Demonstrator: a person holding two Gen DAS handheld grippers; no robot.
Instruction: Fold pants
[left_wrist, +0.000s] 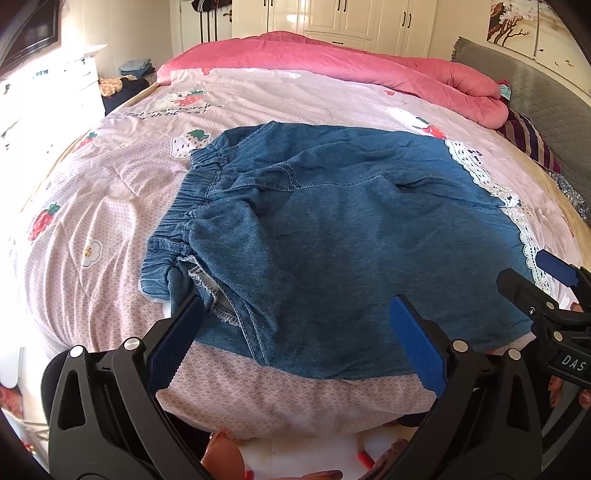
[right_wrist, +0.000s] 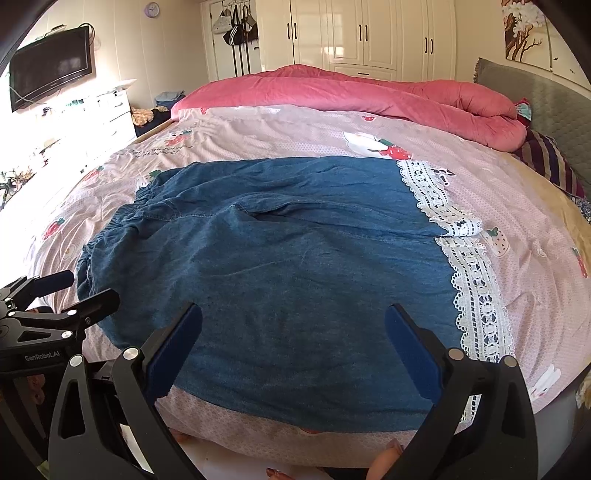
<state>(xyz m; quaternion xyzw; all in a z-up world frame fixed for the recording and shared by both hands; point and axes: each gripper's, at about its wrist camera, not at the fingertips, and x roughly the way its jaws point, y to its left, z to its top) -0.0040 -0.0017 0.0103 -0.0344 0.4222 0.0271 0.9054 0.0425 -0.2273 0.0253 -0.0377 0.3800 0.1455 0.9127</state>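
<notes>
The denim pants (left_wrist: 332, 229) lie flat on the pink strawberry bedspread (left_wrist: 110, 206), waistband toward 9 o'clock, lace hems (right_wrist: 469, 280) toward 3. Bare bedspread rings them. Only the left view shows the frayed inner seam (left_wrist: 221, 302). The left gripper (left_wrist: 299, 332) and the right gripper (right_wrist: 293, 339) hover released at 6 o'clock over the near edge.

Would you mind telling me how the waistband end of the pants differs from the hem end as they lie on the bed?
The waistband is gathered, elastic denim, bunched and wrinkled; the hem is trimmed with flat white lace. The waistband lies toward the left gripper, the hem toward the right gripper. Part of the waistband is turned back, showing a pale inner seam; the hem mostly lies spread out. Both rest on the pink bedspread, and neither is gripped.
</notes>
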